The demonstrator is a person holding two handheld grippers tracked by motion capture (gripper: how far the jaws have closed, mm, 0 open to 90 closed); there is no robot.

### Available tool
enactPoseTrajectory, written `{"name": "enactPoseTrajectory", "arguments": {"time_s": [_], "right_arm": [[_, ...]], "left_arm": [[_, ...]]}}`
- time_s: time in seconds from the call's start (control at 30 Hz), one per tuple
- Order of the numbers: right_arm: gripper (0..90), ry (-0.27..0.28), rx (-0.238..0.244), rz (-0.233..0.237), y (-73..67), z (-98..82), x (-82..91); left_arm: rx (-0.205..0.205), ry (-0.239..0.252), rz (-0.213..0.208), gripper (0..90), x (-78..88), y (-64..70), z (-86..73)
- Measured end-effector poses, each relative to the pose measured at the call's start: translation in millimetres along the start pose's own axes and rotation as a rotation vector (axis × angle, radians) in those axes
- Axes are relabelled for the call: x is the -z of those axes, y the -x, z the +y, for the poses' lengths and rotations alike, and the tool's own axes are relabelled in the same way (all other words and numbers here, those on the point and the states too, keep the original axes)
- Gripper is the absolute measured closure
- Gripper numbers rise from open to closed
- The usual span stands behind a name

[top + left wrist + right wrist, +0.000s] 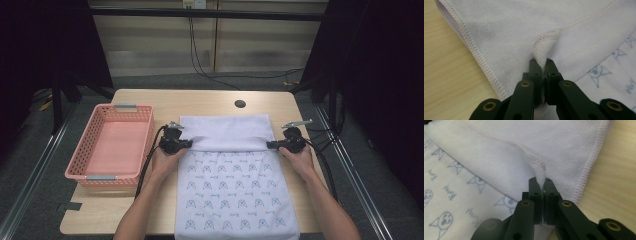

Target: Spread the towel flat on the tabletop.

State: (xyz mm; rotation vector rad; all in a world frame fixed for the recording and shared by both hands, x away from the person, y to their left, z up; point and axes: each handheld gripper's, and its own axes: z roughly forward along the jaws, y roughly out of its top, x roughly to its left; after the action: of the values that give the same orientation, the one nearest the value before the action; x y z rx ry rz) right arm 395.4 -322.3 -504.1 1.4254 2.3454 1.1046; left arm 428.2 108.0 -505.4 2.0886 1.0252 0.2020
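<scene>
Pinching the stitched hem of the towel between pressed-together jaws, the left gripper holds the cloth's left side, and the right gripper is clamped on the same hem at the right side. In the high view the left gripper and right gripper stand level with each other, the hem running straight between them across the towel's width. The towel lies lengthwise on the worktop, its far part doubled over toward the person, plain side up over the printed side. Judging by this, the fold should run on toward the near edge, both hands about equally far from it. A pink basket sits apart to the left.
</scene>
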Motion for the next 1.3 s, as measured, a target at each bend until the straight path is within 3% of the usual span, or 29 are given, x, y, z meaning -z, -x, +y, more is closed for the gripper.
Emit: {"name": "enactPoseTrajectory", "arguments": {"time_s": [0.17, 0.3, 0.4, 0.5, 0.57, 0.73, 0.77, 0.8, 0.93, 1.07, 1.1, 1.17, 1.3], "right_arm": [[88.1, -0.005, -0.004, -0.029, 4.9, 11.9, -8.8], [88.1, 0.029, -0.052, -0.023, 13.8, 15.2, -14.5], [88.1, 0.025, -0.044, -0.067, 13.5, 22.8, -19.9], [88.0, 0.003, -0.030, -0.107, 11.8, 30.1, -23.5], [88.0, -0.005, -0.026, -0.134, 9.1, 33.5, -25.6], [88.0, 0.009, -0.056, -0.104, 15.1, 34.8, -24.1], [88.1, 0.018, -0.052, -0.092, 15.0, 35.9, -22.0], [88.1, 0.032, -0.047, -0.083, 15.2, 37.3, -18.0], [88.1, 0.147, -0.052, -0.032, 18.3, 49.9, 12.6], [88.0, 0.226, -0.020, -0.003, 12.0, 64.0, 45.1], [88.1, 0.245, -0.006, 0.015, 9.9, 66.1, 53.7], [88.0, 0.281, 0.005, 0.031, 5.1, 67.0, 69.8], [88.0, 0.330, 0.034, 0.078, -8.3, 59.0, 97.7]], "left_arm": [[0.020, 0.011, 0.016, 86.7, -7.8, -9.8, 8.4], [0.018, 0.010, 0.029, 86.7, -13.9, -14.1, 15.9], [0.023, 0.016, 0.046, 86.7, -19.8, -19.1, 22.3], [-0.008, 0.014, 0.091, 86.7, -26.8, -18.8, 30.2], [0.014, 0.008, 0.082, 86.6, -29.4, -22.5, 33.7], [0.043, 0.007, 0.033, 86.7, -24.0, -25.4, 32.8], [0.053, 0.017, 0.016, 86.7, -21.3, -23.7, 32.6], [0.034, 0.020, 0.010, 86.7, -17.0, -22.4, 32.7], [0.032, 0.100, -0.042, 86.6, 8.3, -13.7, 40.3], [0.021, 0.160, -0.076, 86.4, 42.2, 6.0, 49.5], [-0.024, 0.159, -0.073, 86.4, 54.2, 13.8, 52.2], [-0.068, 0.180, -0.084, 86.3, 74.3, 22.8, 55.3], [-0.098, 0.226, -0.088, 86.3, 106.0, 32.4, 57.4]]}}
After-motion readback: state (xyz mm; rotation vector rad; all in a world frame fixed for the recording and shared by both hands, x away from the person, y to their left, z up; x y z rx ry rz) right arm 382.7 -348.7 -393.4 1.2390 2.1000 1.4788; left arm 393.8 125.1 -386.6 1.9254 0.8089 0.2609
